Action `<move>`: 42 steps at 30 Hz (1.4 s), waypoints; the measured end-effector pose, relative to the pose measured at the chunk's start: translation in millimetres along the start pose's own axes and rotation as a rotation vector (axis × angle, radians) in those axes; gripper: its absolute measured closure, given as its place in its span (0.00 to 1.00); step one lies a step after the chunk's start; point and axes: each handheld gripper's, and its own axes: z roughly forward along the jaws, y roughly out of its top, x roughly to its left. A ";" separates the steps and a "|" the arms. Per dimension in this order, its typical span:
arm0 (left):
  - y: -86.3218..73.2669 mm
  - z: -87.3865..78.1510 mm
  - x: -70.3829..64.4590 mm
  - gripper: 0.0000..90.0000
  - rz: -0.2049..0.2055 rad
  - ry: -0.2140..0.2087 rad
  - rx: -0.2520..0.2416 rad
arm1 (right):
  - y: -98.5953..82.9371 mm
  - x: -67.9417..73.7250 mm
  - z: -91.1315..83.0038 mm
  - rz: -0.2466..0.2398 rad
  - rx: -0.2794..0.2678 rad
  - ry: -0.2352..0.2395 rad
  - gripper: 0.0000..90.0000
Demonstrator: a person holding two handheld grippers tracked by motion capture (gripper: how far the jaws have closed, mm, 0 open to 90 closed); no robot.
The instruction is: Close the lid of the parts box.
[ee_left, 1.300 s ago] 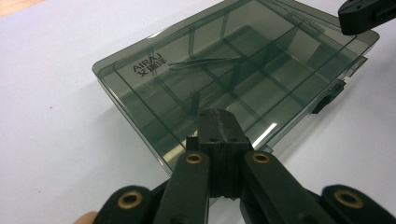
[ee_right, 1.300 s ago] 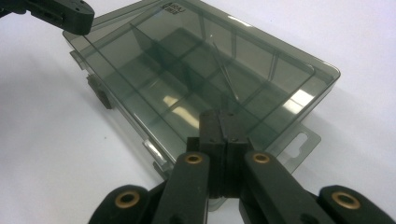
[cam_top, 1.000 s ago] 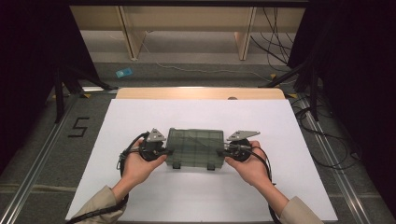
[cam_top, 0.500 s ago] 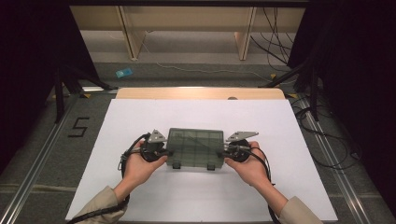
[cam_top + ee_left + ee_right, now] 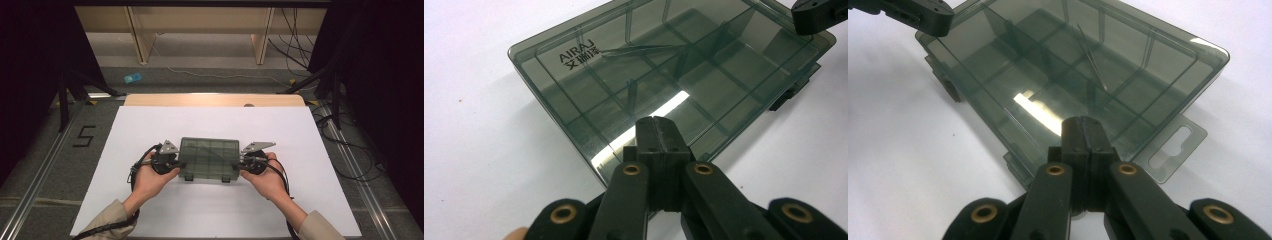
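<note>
Item: smoked clear plastic organiser box (image 5: 208,159), lid shut, inner dividers visible through the lid. It lies flat on the white table sheet (image 5: 150,125), near the middle and toward the person's side. Lettering "AIRAJ" (image 5: 574,52) sits at one lid corner; two latches (image 5: 189,177) line the near edge; a hang tab (image 5: 1175,146) juts from a corner.

Left gripper (image 5: 176,165): jaws pressed fully together, holding nothing, tips resting over the box's left end.

Right gripper (image 5: 241,167): jaws likewise closed tight with no gap, nothing clamped, tips over the box's right end.

Hands: left hand (image 5: 152,179) and right hand (image 5: 267,181) grasp the grippers on either side of the box.
</note>
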 end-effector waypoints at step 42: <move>-24.0 -51.1 -9.5 0.01 -0.022 -0.066 -0.250 | -24.9 -1.6 -49.8 -0.122 -0.269 0.082 0.24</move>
